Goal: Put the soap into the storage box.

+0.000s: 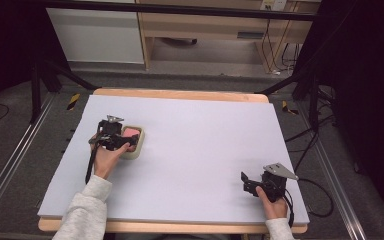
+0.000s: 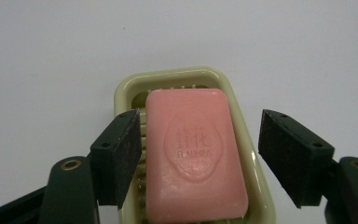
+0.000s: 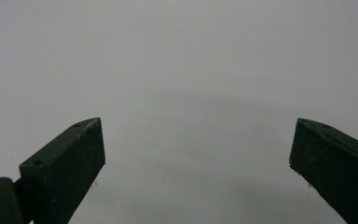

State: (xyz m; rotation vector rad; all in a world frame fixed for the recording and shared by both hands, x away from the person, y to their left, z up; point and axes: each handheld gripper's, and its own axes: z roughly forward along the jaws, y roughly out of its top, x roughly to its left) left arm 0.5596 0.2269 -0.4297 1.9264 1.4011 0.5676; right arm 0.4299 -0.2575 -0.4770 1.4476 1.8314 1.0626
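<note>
The largest item is the pale lavender-grey flat mat covering a light wooden table, whose edge shows as a strip along the mat's far side and near side.

Toward the left part of the mat sits a pale cream-green rectangular plastic soap dish with rounded corners. In the left gripper view the dish carries a ribbed inner floor, and a pink rectangular bar of soap with an embossed oval seal lies inside it, running lengthwise and slightly askew to the dish walls. The bar shows as a pink patch in the high view.

The left gripper, black with a grey plate on top, is held directly at the near-left side of the dish. In its own view the jaws stand wide apart, one on either side of the dish, the left jaw overlapping the dish's rim and the right one clear of it. Neither pad touches the soap; nothing is gripped.

The right gripper is well apart from the dish, near the mat's near right corner, held by a hand in a light grey sleeve. In its own view the jaws are spread wide over bare mat, holding nothing.
</note>
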